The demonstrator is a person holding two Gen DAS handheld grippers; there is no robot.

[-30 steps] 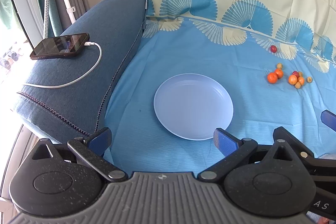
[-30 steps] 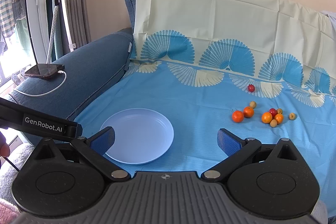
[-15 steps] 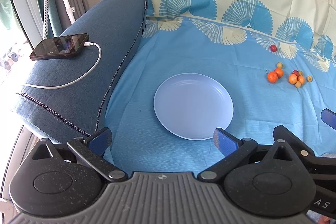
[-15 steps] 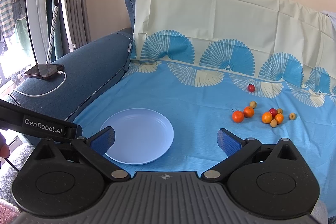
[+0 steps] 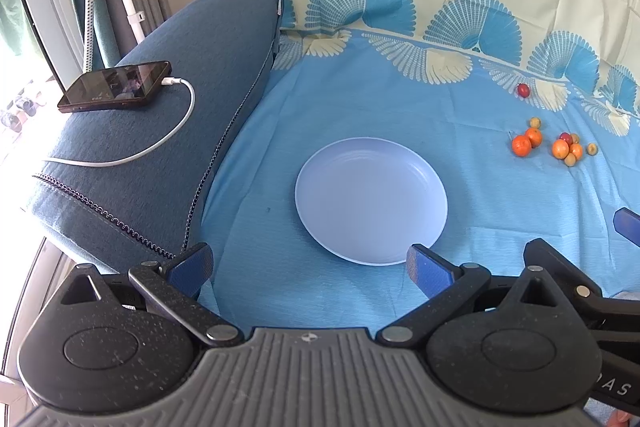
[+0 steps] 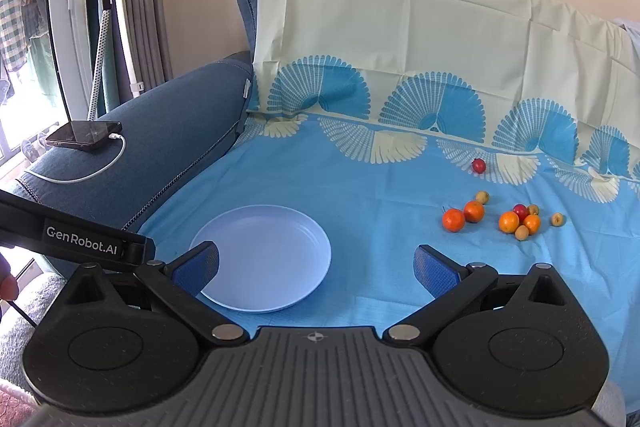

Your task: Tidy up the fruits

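Fruits (image 6: 504,217) far beyond right gripper (image 6: 316,267)

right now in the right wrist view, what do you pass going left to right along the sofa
black phone on the blue armrest → white charging cable → round pale blue plate → pair of orange mandarins → lone dark red cherry → outermost small yellow-green fruit

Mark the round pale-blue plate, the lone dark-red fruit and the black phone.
Round pale-blue plate (image 6: 316,235): right wrist view, far rim.
Lone dark-red fruit (image 6: 478,165): right wrist view, its middle.
Black phone (image 5: 116,85): left wrist view, screen centre.
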